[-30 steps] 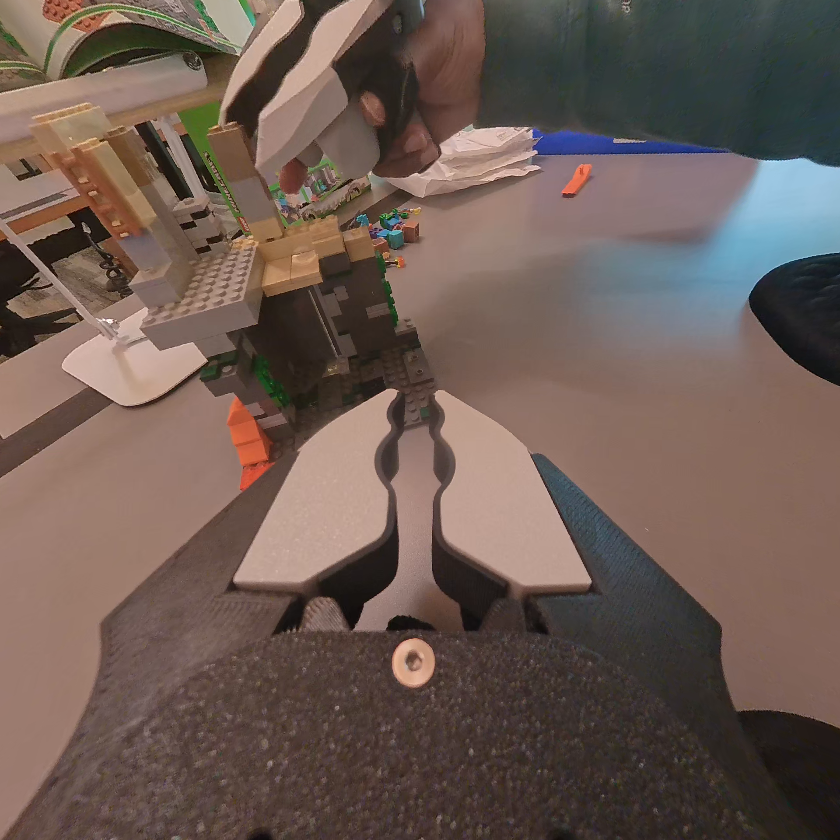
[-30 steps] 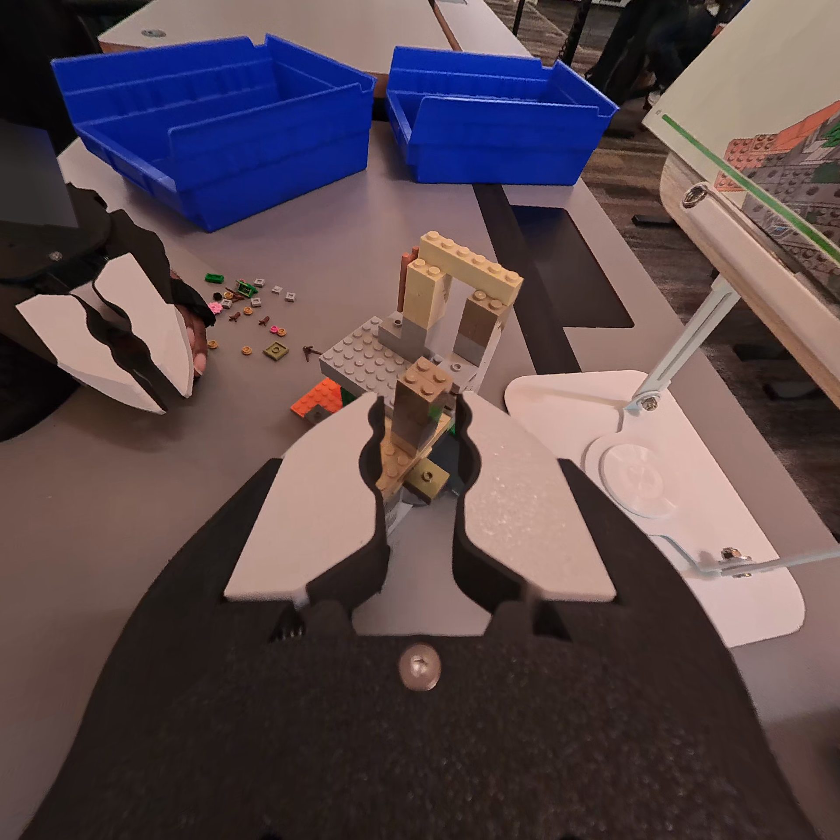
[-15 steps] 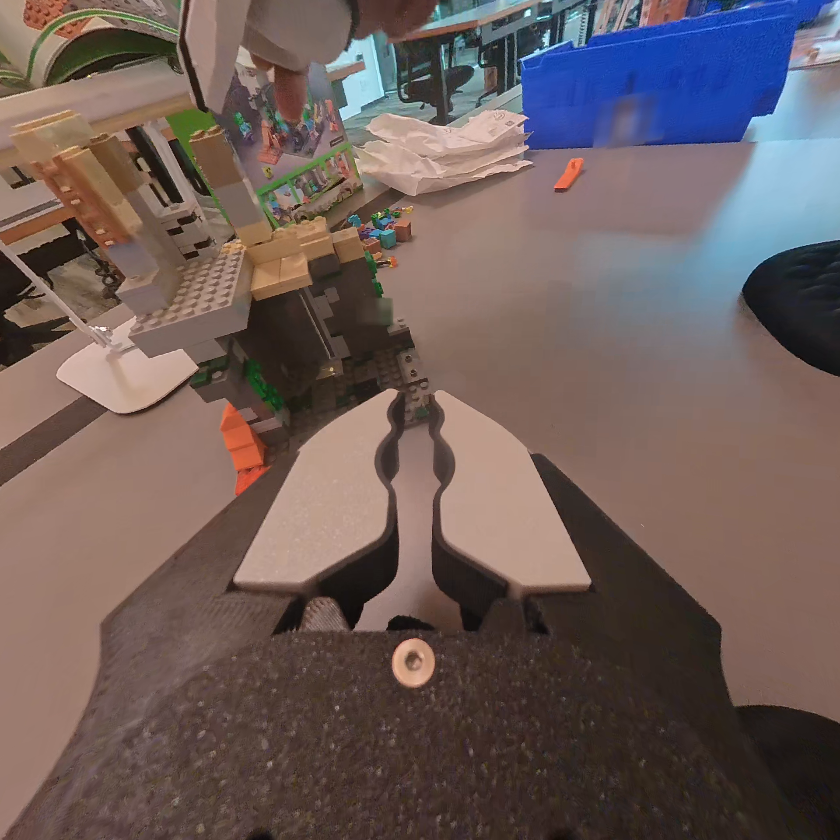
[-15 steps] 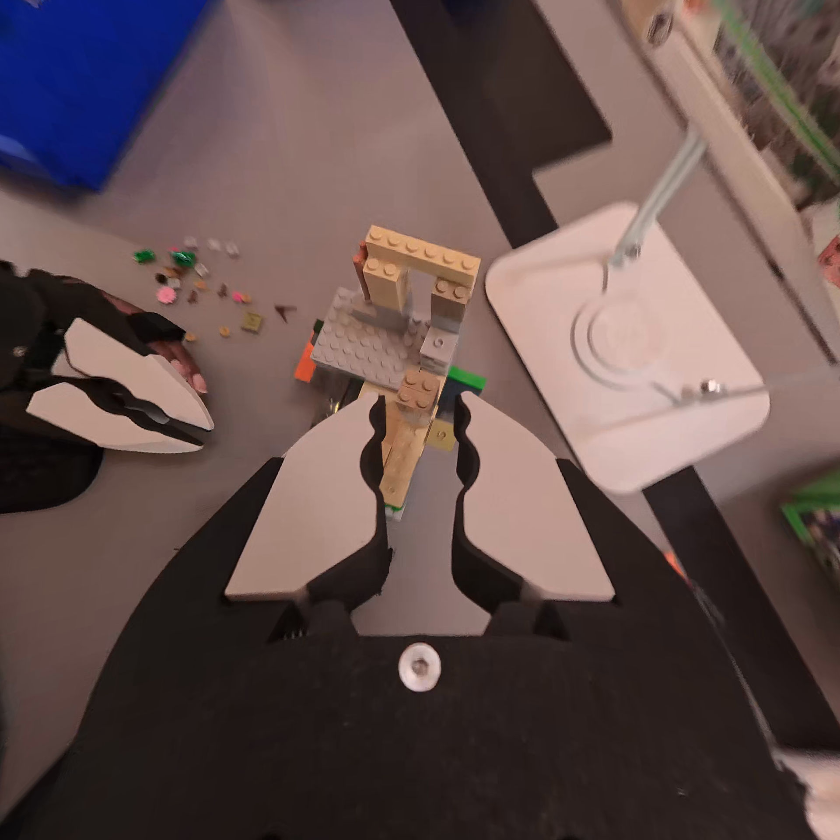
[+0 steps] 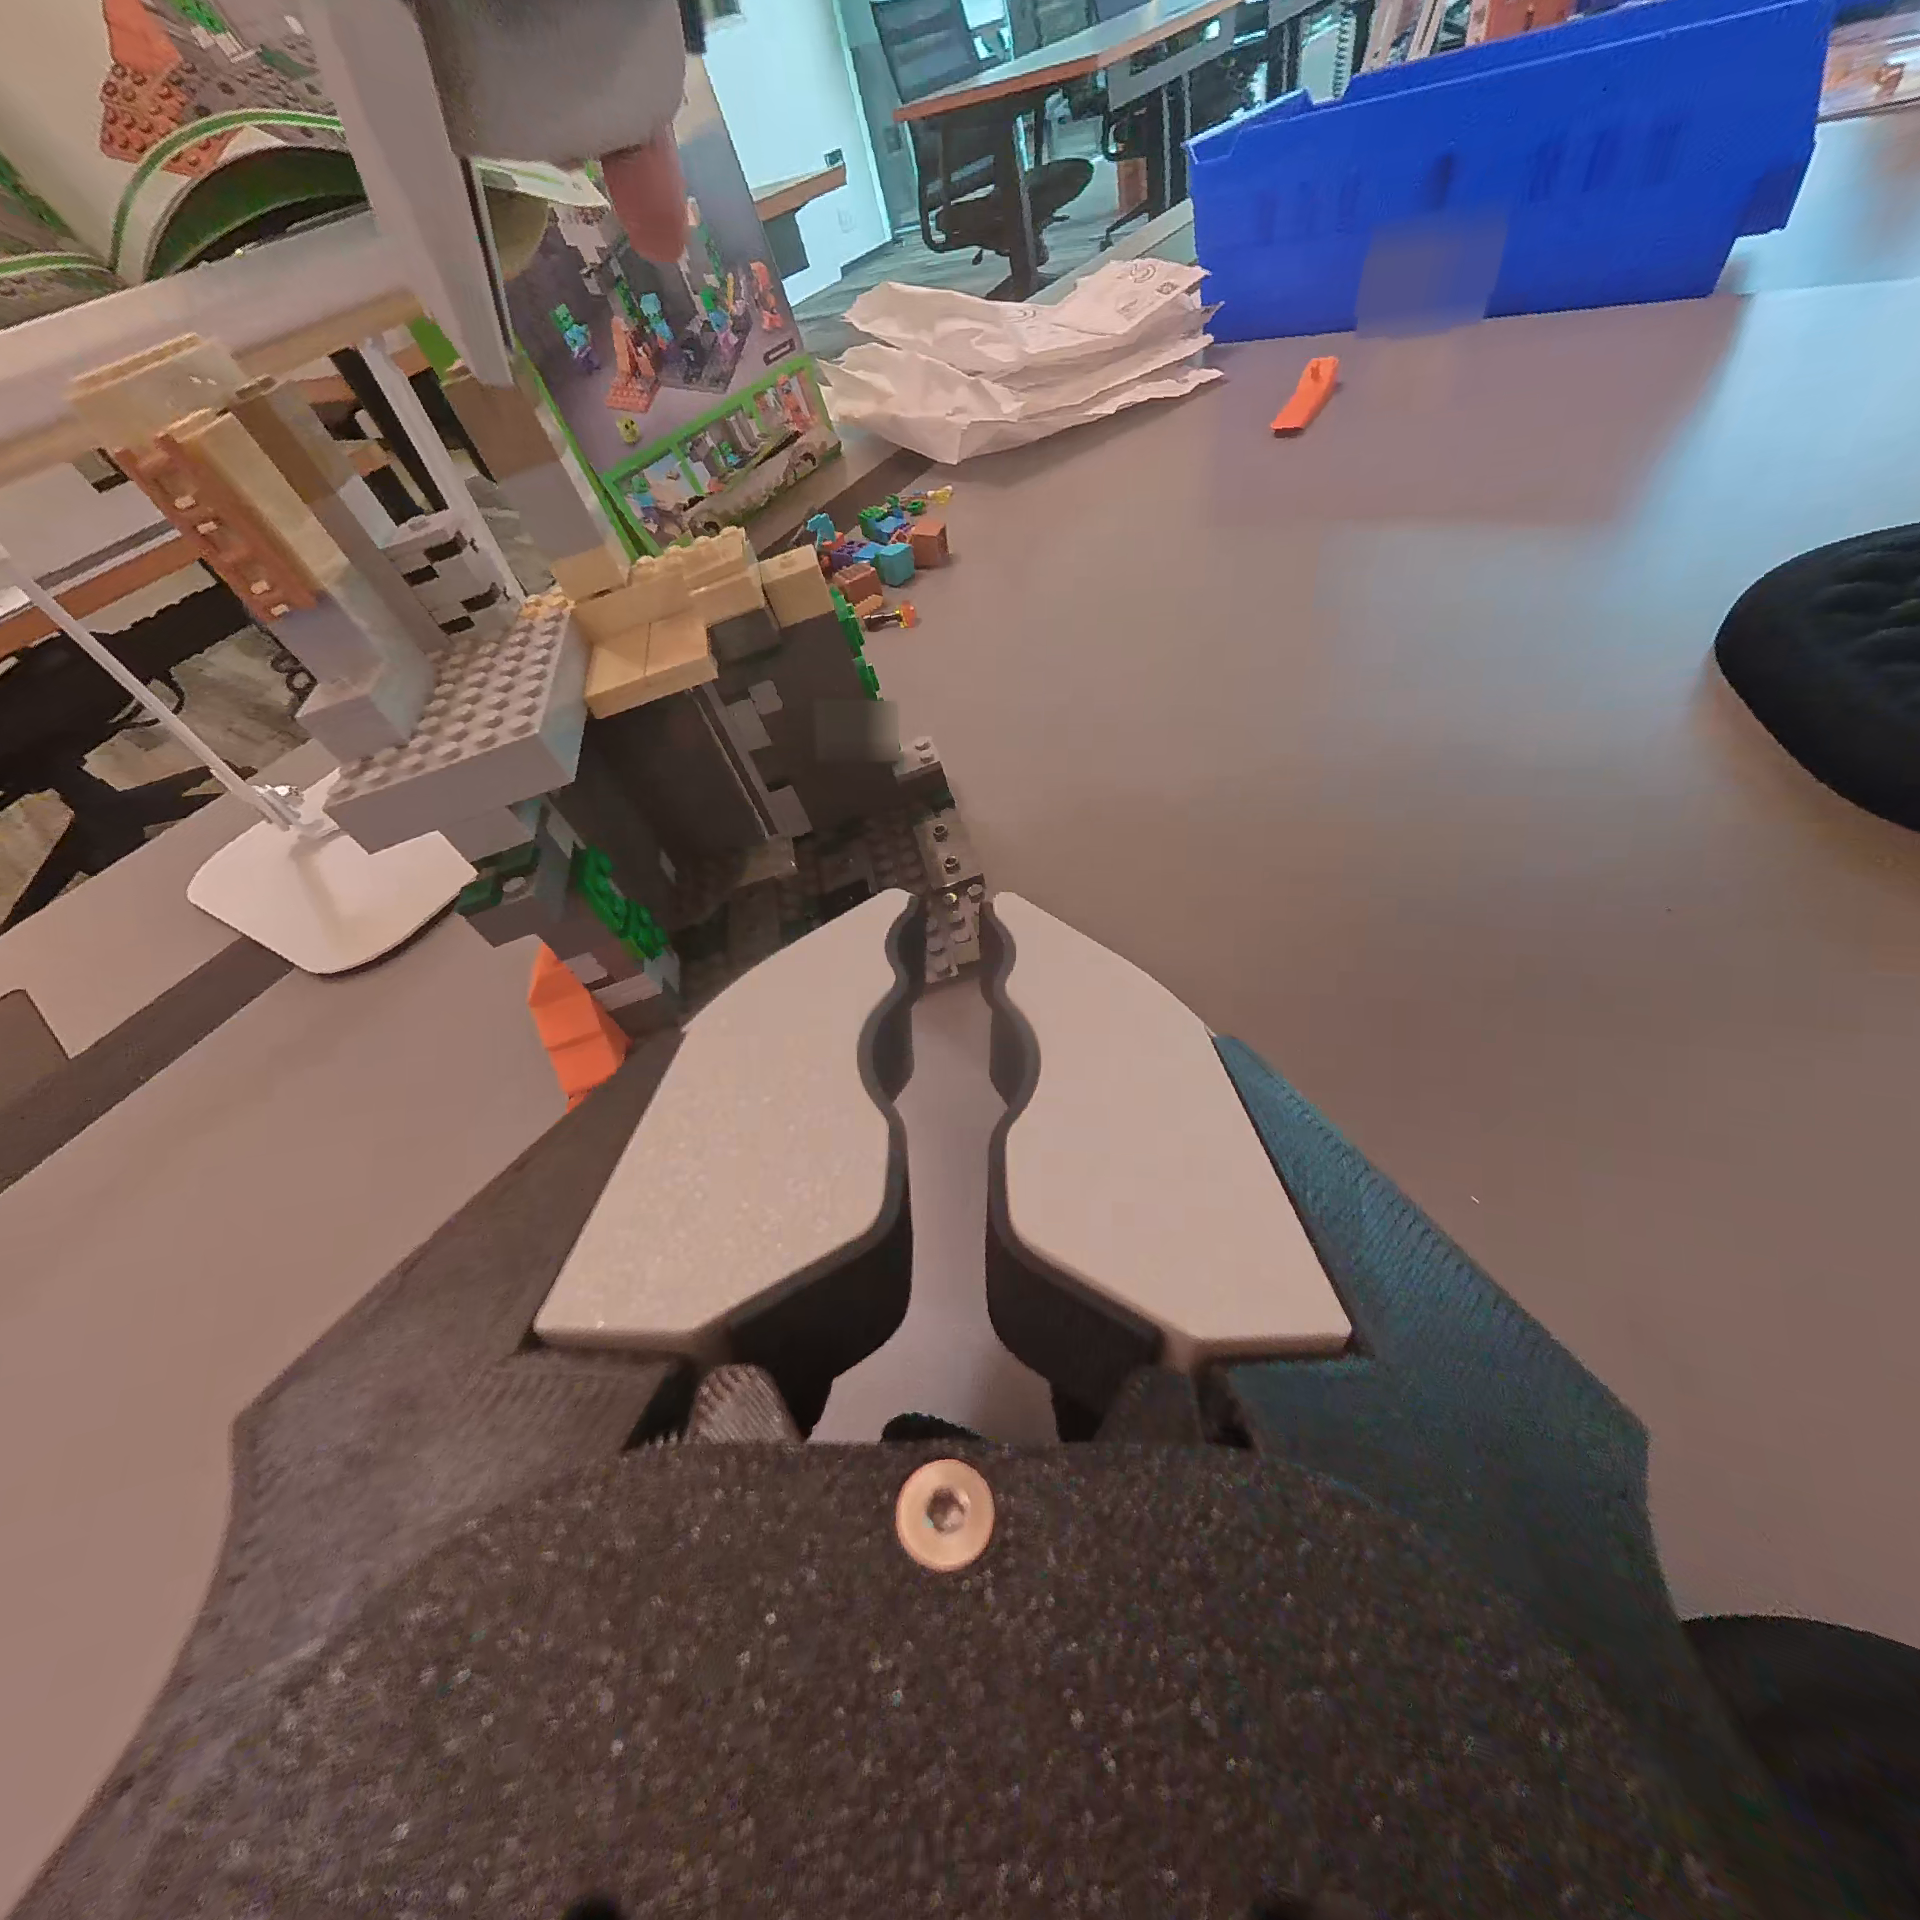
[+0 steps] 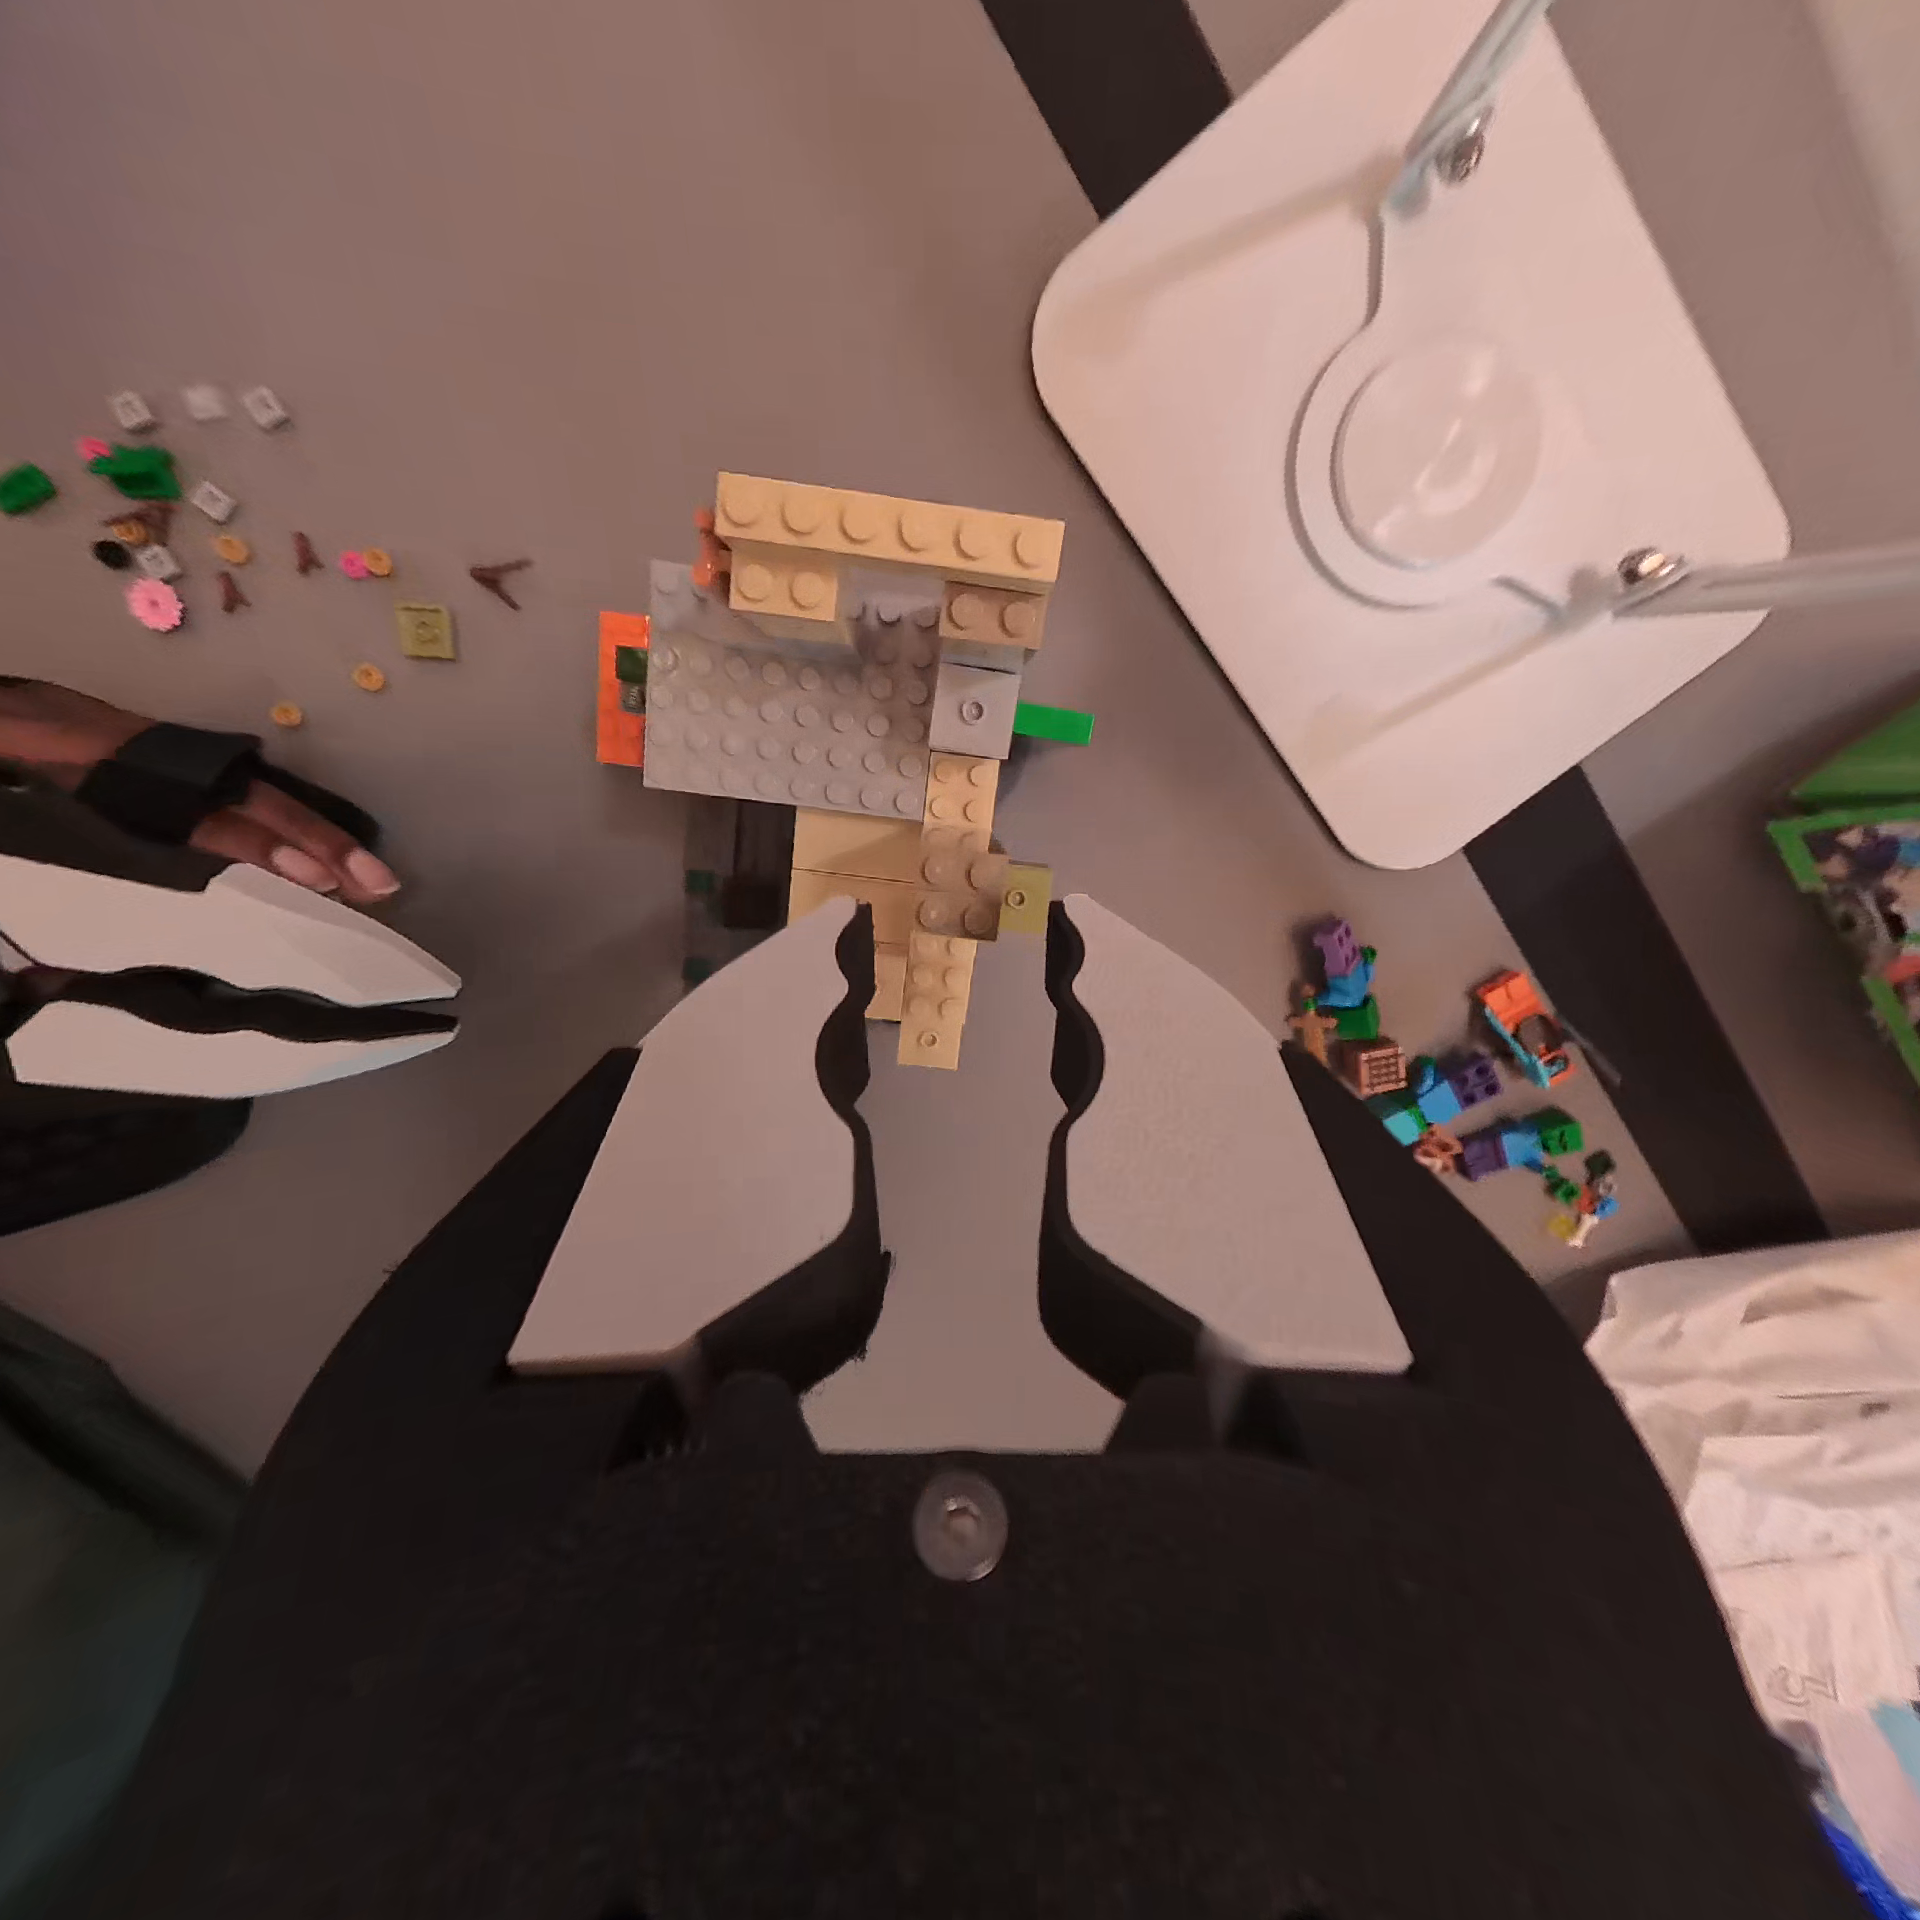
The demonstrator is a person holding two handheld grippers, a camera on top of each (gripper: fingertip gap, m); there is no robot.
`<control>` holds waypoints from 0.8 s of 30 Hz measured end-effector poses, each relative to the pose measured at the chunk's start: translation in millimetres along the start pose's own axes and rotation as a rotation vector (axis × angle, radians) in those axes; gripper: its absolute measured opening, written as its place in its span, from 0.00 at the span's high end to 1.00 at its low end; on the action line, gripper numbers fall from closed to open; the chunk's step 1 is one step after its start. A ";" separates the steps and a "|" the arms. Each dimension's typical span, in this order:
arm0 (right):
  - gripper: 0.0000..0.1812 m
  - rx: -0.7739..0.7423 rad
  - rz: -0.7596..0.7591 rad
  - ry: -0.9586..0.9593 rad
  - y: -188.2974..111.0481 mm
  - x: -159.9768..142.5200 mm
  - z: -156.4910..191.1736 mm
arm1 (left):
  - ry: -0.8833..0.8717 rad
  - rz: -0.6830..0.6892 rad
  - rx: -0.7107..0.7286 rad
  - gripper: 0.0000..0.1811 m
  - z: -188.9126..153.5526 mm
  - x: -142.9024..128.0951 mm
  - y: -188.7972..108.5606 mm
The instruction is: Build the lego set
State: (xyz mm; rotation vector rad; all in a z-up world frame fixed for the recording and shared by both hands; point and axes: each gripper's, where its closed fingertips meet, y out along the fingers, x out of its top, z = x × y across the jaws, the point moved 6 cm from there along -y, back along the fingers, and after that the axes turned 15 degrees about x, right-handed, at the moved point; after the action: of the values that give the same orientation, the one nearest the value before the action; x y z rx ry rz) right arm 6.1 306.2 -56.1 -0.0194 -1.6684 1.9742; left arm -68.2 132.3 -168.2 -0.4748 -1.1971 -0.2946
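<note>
The lego build (image 6: 790, 727) stands mid-table: a grey studded plate, a tan arch at the back and a tan column (image 6: 951, 883), on a dark rocky base (image 5: 727, 769). My right gripper (image 6: 961, 914) is open and empty. It hangs well above the build and looks straight down, with the top of the column between its fingers. It shows blurred at the top of the left wrist view (image 5: 499, 94). My left gripper (image 5: 954, 914) is shut, low on the table, with its tips at the corner of the dark base plate (image 5: 951, 862). In the right wrist view it (image 6: 452, 1003) lies left of the build.
A white stand base (image 6: 1403, 416) sits beside the build and carries the instruction booklet (image 5: 156, 156). Small loose parts (image 6: 208, 540) lie at the left, coloured figures (image 6: 1455, 1091) at the right. The lego box (image 5: 686, 395), white bags (image 5: 1018, 353), a blue bin (image 5: 1507, 177), an orange tool (image 5: 1304, 395) and a black pad (image 5: 1839, 675) lie farther off. Spacing between my two grippers at the tips: around 15 centimeters.
My right gripper has risen from around the tan column and tipped to look straight down at the build. The column stays on the build. My left gripper has barely moved.
</note>
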 end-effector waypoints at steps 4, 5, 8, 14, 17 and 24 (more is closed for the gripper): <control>0.87 -0.005 0.022 0.019 5.6 0.8 -1.1 | 0.007 -0.002 -0.001 0.95 -0.7 0.4 -0.4; 0.90 -0.006 0.027 0.020 6.5 0.6 -1.1 | 0.008 -0.002 -0.002 0.95 -1.0 0.4 -0.3; 0.91 -0.008 0.033 0.027 7.4 1.0 -1.0 | 0.010 0.001 -0.004 0.95 -1.3 0.2 0.1; 0.91 -0.014 0.036 0.025 8.3 1.0 -0.5 | 0.009 0.003 -0.004 0.95 -1.4 -0.1 0.2; 0.91 -0.018 0.025 0.016 8.8 -0.5 0.0 | 0.013 0.002 -0.002 0.95 -1.4 0.0 0.1; 0.91 -0.028 0.025 0.006 9.1 -5.0 -0.1 | 0.015 0.003 -0.001 0.95 -1.6 -0.3 0.2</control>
State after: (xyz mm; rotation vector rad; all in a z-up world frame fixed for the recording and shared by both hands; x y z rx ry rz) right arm 6.8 303.5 -66.1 -0.0563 -1.6994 1.9669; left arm -66.9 131.7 -168.9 -0.4745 -1.1814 -0.2953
